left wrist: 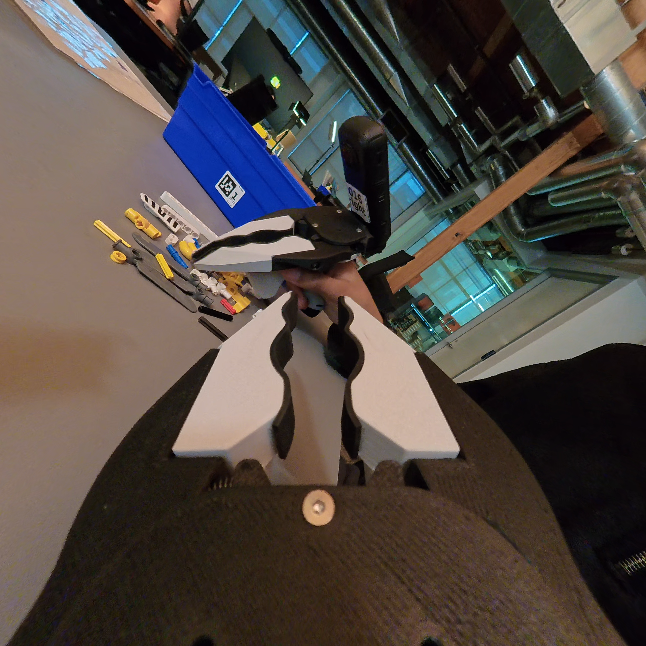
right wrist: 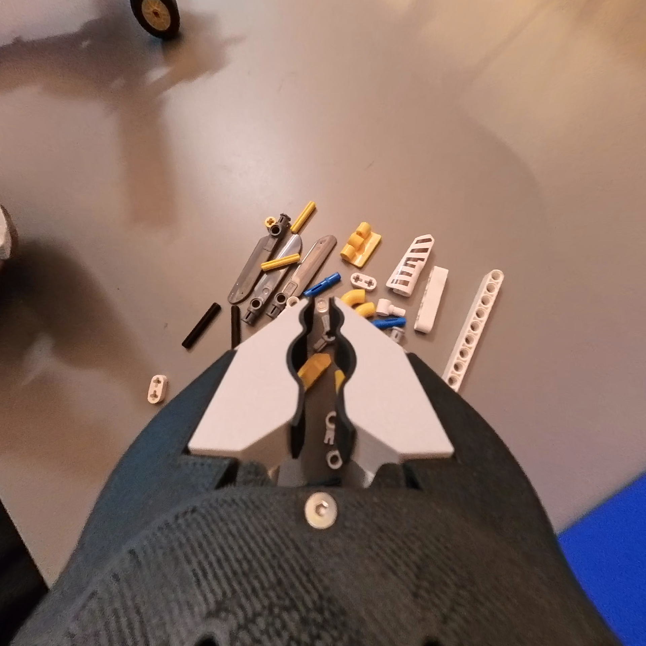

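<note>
Looking down my right gripper (right wrist: 321, 303), I see its fingers (right wrist: 370, 349) nearly together just above the surface (right wrist: 384, 122), a narrow slit between the pads and nothing clamped in them; small grey and yellow pieces on the surface show through the slit. My left gripper (left wrist: 316, 306) is lifted off the surface with its fingers (left wrist: 244, 377) apart and bare, pointing at the hand (left wrist: 325, 283) that carries the right gripper.

Just beyond the right fingertips lies the scatter of building parts: grey blade pieces (right wrist: 260, 272) to the left, two black rods (right wrist: 201, 325) nearer left, blue pins (right wrist: 321, 284) and yellow elbows (right wrist: 353, 297) in the middle, a long white holed beam (right wrist: 475, 325) to the right. Far off left rests a black wheel (right wrist: 155, 15).

Farther still, in the left view, a blue bin (left wrist: 223, 146) with a square marker label stands on the surface behind the parts; I cannot see what it holds.
</note>
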The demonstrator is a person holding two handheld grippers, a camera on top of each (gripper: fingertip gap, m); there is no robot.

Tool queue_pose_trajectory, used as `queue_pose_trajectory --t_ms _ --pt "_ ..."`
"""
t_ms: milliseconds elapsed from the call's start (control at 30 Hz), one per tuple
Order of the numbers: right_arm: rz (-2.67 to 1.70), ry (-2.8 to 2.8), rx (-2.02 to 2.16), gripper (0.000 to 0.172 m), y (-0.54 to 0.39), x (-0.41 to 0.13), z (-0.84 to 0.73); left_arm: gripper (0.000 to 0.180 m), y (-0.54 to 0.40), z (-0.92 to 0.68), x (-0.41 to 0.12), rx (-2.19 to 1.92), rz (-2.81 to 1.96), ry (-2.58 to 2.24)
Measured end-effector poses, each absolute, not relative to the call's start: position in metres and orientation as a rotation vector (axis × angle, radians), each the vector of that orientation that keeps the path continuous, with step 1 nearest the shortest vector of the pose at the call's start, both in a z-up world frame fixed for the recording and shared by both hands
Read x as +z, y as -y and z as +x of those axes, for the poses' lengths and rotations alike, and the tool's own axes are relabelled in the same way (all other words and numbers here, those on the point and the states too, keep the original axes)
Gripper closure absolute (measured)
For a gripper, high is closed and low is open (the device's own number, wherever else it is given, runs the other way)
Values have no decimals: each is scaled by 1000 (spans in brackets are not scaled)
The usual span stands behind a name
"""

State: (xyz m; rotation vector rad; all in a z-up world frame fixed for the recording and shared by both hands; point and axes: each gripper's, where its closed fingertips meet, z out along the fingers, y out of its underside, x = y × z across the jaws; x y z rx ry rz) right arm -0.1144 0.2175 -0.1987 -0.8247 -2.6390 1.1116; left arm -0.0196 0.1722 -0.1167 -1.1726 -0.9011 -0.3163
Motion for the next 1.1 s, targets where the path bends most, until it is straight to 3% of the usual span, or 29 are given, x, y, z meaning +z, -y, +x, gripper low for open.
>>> queue_pose_trajectory --t_ms 133,333,667,1100 --pt "-854 2569 1229 153 -216 -183 -119 162 -172 -20 -116 -317 -1171 900" --pt "-883 2453 1547 159 -212 -144 -119 162 -172 -20 -116 -318 -1170 899" --pt "-653 2599 1218 144 -186 -187 -106 162 -172 -20 -116 -317 -1170 900" --pt "-715 2665 1282 140 -180 -197 -106 161 -172 -19 -116 -318 -1166 897"
